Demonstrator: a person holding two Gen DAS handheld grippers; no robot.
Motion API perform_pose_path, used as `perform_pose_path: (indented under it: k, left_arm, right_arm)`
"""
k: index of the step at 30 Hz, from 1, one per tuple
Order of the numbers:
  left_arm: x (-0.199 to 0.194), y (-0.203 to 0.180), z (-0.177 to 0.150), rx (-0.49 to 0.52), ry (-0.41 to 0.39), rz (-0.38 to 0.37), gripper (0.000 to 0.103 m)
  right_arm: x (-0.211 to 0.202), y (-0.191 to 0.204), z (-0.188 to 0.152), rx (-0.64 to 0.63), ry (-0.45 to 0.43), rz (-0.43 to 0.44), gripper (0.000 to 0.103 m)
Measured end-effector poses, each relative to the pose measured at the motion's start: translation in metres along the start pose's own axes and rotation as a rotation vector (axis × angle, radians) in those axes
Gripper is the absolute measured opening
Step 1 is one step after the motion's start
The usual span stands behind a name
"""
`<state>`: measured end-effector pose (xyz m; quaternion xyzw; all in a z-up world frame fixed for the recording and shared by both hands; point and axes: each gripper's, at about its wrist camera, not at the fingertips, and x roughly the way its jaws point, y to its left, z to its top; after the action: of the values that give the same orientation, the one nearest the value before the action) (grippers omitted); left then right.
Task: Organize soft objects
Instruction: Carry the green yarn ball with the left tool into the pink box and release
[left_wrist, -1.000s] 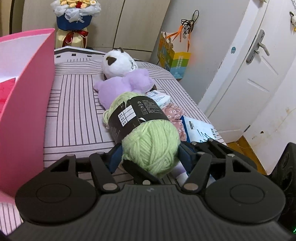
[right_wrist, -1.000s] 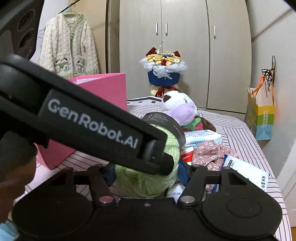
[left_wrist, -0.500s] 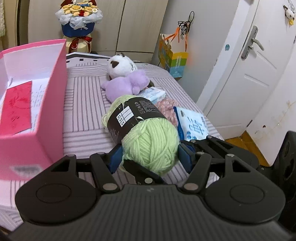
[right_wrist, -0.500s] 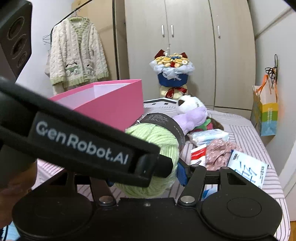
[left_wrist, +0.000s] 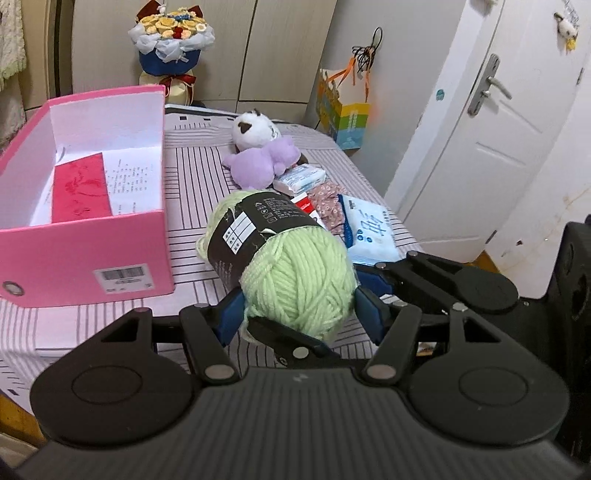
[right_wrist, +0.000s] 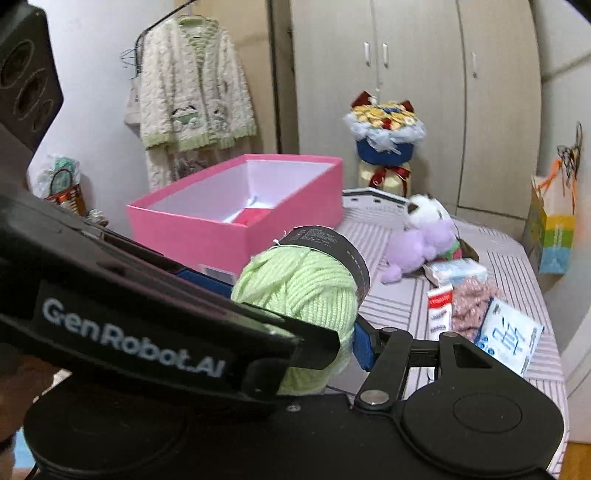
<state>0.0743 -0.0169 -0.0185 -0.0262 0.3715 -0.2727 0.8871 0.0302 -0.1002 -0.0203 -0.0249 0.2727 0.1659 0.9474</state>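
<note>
My left gripper (left_wrist: 297, 314) is shut on a light green yarn skein (left_wrist: 288, 266) with a black paper band, held in the air above the striped bed (left_wrist: 192, 173). In the right wrist view the left gripper's body crosses the foreground and the skein (right_wrist: 306, 291) sits between my right gripper's blue pads (right_wrist: 360, 341); whether the right jaws press it I cannot tell. An open pink box (left_wrist: 85, 254) stands on the bed to the left, with a red card and papers inside. A purple and white plush toy (left_wrist: 258, 158) lies beyond the skein.
Tissue packs (left_wrist: 301, 179), a floral cloth (left_wrist: 328, 206) and a blue wipes pack (left_wrist: 369, 232) lie near the bed's right edge. A flower bouquet (left_wrist: 171, 44) stands by the wardrobe. A white door (left_wrist: 491, 122) is at the right. A cardigan (right_wrist: 192, 92) hangs at the left.
Both grippers and the yarn skein have risen and drawn back from the bed. The pink box's inside has come into view at the left.
</note>
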Motion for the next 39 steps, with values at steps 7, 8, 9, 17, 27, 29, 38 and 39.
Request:
perform_pose_path:
  k: [7, 8, 9, 17, 27, 29, 38, 39]
  left_arm:
    - [-0.040, 0.009, 0.008, 0.018, -0.038, -0.001, 0.063]
    - [-0.045, 0.011, 0.011, 0.021, -0.044, 0.002, 0.063]
    - [-0.049, 0.012, 0.013, 0.025, -0.051, 0.009, 0.063]
    - [-0.073, 0.035, 0.036, 0.019, -0.071, 0.041, 0.063]
    - [-0.050, 0.093, 0.085, -0.022, -0.089, 0.064, 0.063]
    - [-0.038, 0.107, 0.098, -0.039, -0.085, 0.070, 0.063]
    - [0.038, 0.190, 0.155, -0.146, 0.021, 0.095, 0.063]
    - [0.043, 0.196, 0.157, -0.153, 0.022, 0.088, 0.063]
  right_arm:
    - [-0.011, 0.021, 0.023, -0.019, -0.040, 0.047, 0.067]
    - [-0.012, 0.024, 0.027, -0.023, -0.048, 0.053, 0.067]
    - [-0.011, 0.027, 0.031, -0.029, -0.055, 0.059, 0.067]
    - [0.005, 0.044, 0.066, -0.040, -0.071, 0.103, 0.068]
    - [0.075, 0.038, 0.111, 0.000, -0.052, 0.153, 0.068]
    - [0.095, 0.031, 0.120, 0.019, -0.038, 0.166, 0.068]
    - [0.207, 0.009, 0.153, 0.084, 0.072, 0.213, 0.066]
    - [0.213, 0.006, 0.155, 0.090, 0.079, 0.209, 0.066]
